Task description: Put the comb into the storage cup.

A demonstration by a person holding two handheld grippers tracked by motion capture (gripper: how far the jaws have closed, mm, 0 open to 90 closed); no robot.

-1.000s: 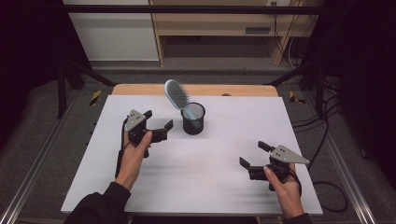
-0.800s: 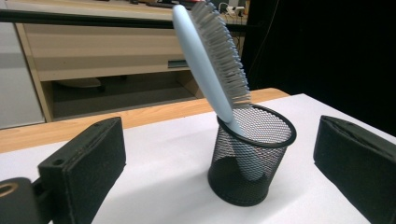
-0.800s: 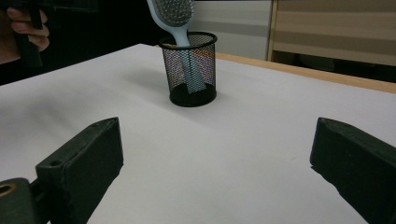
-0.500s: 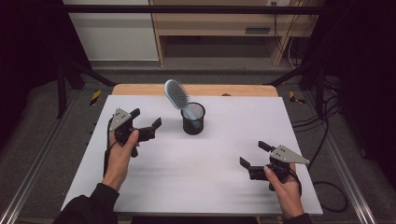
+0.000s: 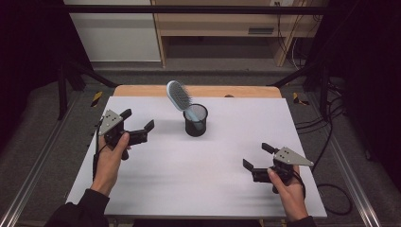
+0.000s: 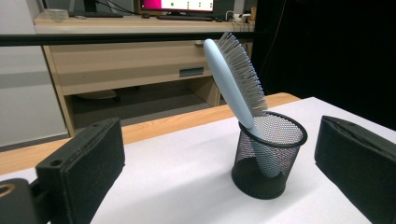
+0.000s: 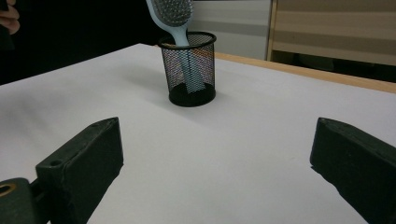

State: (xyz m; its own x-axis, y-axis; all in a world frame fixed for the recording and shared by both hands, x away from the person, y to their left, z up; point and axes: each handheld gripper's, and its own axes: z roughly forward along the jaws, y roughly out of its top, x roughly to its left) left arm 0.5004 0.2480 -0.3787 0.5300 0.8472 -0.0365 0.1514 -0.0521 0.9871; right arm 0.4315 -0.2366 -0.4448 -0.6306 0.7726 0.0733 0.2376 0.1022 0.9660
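A light blue hairbrush (image 5: 179, 96) stands handle-down in a black mesh cup (image 5: 195, 120) at the back middle of the white table (image 5: 203, 189), its bristled head leaning left. My left gripper (image 5: 138, 119) is held open to the left of the cup, apart from it, with nothing between its jaws. In the left gripper view the cup (image 6: 268, 156) and the brush (image 6: 233, 79) sit ahead between the open gripper's (image 6: 219, 161) black pads. My right gripper (image 5: 257, 156) is open near the front right; its own view shows the gripper (image 7: 215, 158), the cup (image 7: 189, 70) and the brush (image 7: 173, 14) farther off.
A wooden strip (image 5: 246, 91) runs along the table's far edge. Beyond it stand a wooden desk (image 5: 222, 28) and a white cabinet (image 5: 113, 33). Cables (image 5: 326, 132) lie on the floor at the right. Metal rails (image 5: 28, 179) flank the table.
My left gripper has drawn away to the left from the cup, staying open. The right gripper, the cup and the brush have not moved.
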